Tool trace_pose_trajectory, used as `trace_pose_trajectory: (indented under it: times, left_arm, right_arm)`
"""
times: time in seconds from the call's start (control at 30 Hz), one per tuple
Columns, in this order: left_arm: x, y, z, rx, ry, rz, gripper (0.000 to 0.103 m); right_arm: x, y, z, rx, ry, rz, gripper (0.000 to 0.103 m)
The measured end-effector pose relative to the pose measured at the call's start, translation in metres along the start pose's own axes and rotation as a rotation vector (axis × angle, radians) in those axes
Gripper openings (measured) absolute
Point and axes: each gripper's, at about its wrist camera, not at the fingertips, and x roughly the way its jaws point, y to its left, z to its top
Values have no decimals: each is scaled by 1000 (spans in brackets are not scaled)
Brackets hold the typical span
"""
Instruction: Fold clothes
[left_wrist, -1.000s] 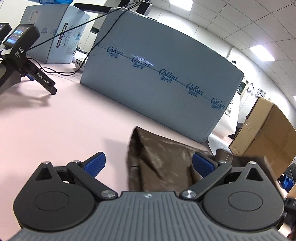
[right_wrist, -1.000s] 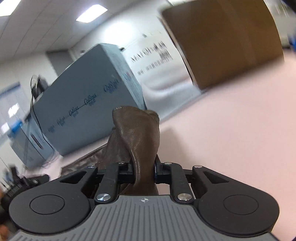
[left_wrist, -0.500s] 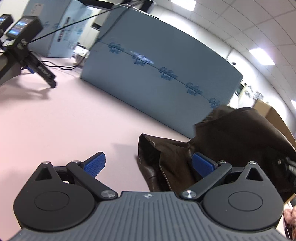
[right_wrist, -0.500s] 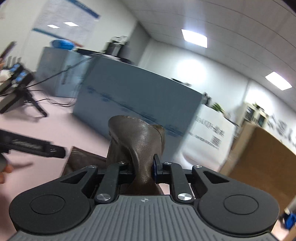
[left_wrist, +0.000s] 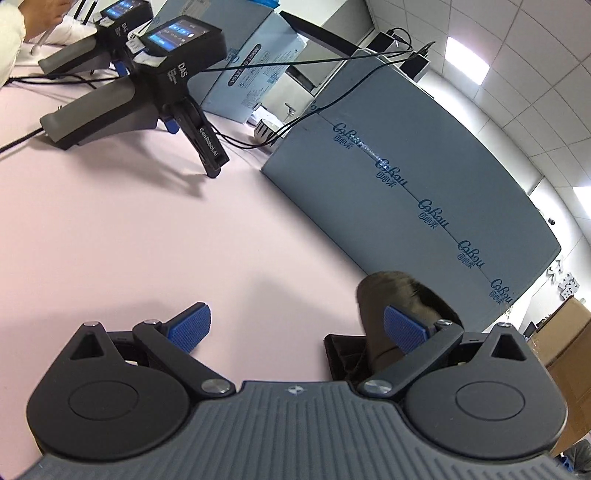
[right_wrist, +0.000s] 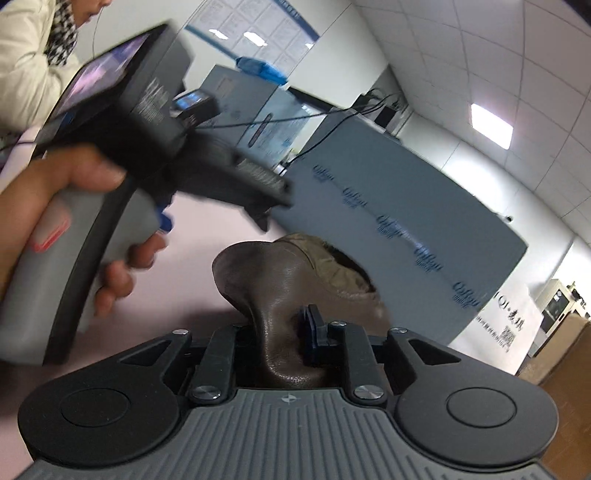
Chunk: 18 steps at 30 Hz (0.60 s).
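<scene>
A dark brown leather-like garment is bunched up between the fingers of my right gripper, which is shut on a fold of it and holds it above the pink table. In the left wrist view a rolled part of the same garment rises behind the right blue fingertip pad. My left gripper is open, its blue pads wide apart over bare pink table, with nothing between them. A hand holds the left gripper body at the left of the right wrist view.
A large grey-blue box with printed logos stands along the far side of the table. Two spare hand-held grippers with lit screens and black cables lie at the far left. A cardboard box is at the right. A person in a pale jacket sits at the far left.
The right gripper has swung the held garment over to the left, close to the left gripper. The left gripper turned left, so most of the garment has left its view.
</scene>
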Motion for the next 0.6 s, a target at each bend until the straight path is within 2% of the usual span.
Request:
trace_pose_trajectory:
  times: [0.07,0.13,0.3,0.37,0.4,0.43,0.47,0.5,0.53,0.57,0.6]
  left_arm:
    - [1,0,1,2,2,-4,101]
    - [1,0,1,4,4,-9,102]
    - [4,0,2,2,20,-26,102]
    - [9,0,1,12,62,-51,102]
    - [13,-2,1,28,92,-67,102]
    - [12,-5,0,41,94,-77,100]
    - [3,-10,-2,76,37,-102,100]
    - [-15,-20,-6,148,-87,-157,101]
    - [-20,-22,-8,175,-121,-176,103]
    - [-30,-32,-13,255,-189,-224,103]
    - [-33,-42,-19,332,-207,-263,103]
  right_arm:
    - [2,6,-6,0,18,32,30]
    - [7,10,-12,15,35,116,53]
    - [9,-5,-15,104,40,238,68]
    - [-1,-14,-17,125,-2,282,82]
    - [-9,-18,-17,137,-32,303,86]
    - [-19,-23,-18,150,-67,323,86]
    - [-36,-33,-19,167,-126,339,86]
    - [-48,-43,-21,202,-166,341,86]
    - [-59,-53,-23,239,-204,343,86]
    - [-68,-64,-26,293,-230,344,86]
    - [-81,-84,-32,415,-280,333,85]
